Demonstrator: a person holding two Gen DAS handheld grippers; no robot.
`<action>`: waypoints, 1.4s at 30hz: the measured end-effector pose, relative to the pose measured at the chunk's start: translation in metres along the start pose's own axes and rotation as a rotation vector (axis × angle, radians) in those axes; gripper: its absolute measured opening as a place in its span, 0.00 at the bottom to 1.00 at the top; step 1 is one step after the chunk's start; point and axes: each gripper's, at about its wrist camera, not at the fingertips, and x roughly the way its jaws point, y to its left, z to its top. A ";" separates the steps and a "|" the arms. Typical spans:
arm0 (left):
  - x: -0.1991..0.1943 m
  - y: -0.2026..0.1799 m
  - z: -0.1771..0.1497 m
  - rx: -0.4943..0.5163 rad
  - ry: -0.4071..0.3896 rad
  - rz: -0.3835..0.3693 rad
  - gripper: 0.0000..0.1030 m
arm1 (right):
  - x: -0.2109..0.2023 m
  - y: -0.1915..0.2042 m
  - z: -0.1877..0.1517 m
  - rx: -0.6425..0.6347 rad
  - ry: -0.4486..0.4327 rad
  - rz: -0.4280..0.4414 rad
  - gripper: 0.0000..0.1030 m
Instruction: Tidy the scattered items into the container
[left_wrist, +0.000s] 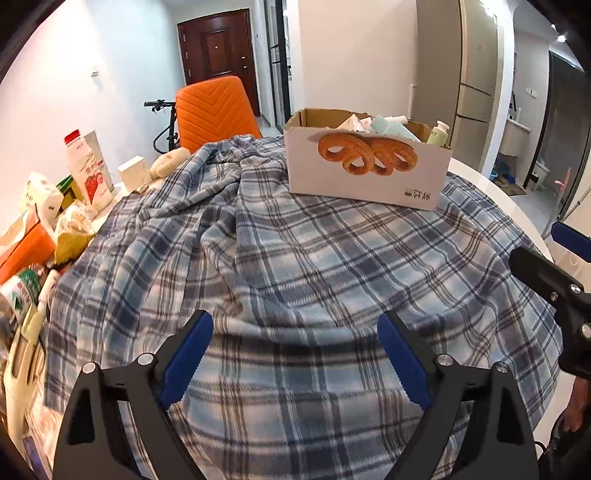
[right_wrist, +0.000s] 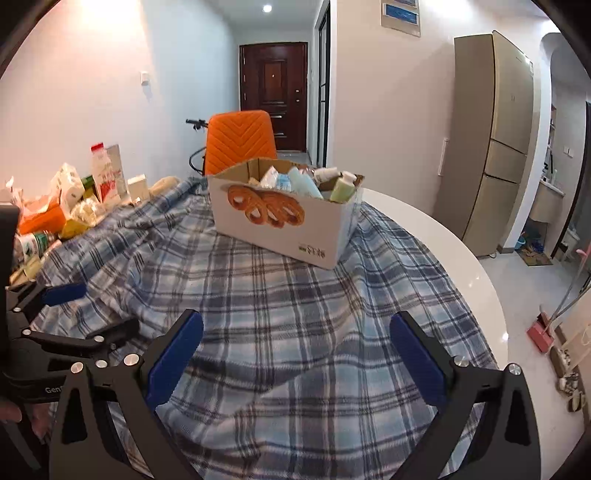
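Both tools (left_wrist: 295, 354) (right_wrist: 297, 350) gape empty over plaid cloth (left_wrist: 295, 266); groceries (left_wrist: 55, 221) crowd left of the box (left_wrist: 369, 173).

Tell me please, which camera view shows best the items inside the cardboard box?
The right wrist view: it looks into the cardboard box from higher, so the bottles and packets inside show, including the green bottle. The left wrist view sees the box more side-on, with only the items' tops above the rim.

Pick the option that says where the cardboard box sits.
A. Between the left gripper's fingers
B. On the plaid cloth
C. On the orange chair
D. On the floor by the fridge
B: the box rests on the plaid cloth covering the table, far from both open grippers.
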 end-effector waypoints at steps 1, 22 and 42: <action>-0.002 -0.002 -0.003 0.002 -0.006 0.006 0.90 | 0.000 -0.001 -0.002 -0.003 0.005 -0.011 0.98; -0.020 -0.010 -0.025 -0.037 -0.031 -0.010 0.90 | -0.027 -0.027 -0.047 0.104 -0.059 0.031 0.98; -0.030 -0.014 -0.029 -0.041 -0.063 -0.030 0.90 | -0.023 -0.036 -0.058 0.144 -0.037 0.019 0.98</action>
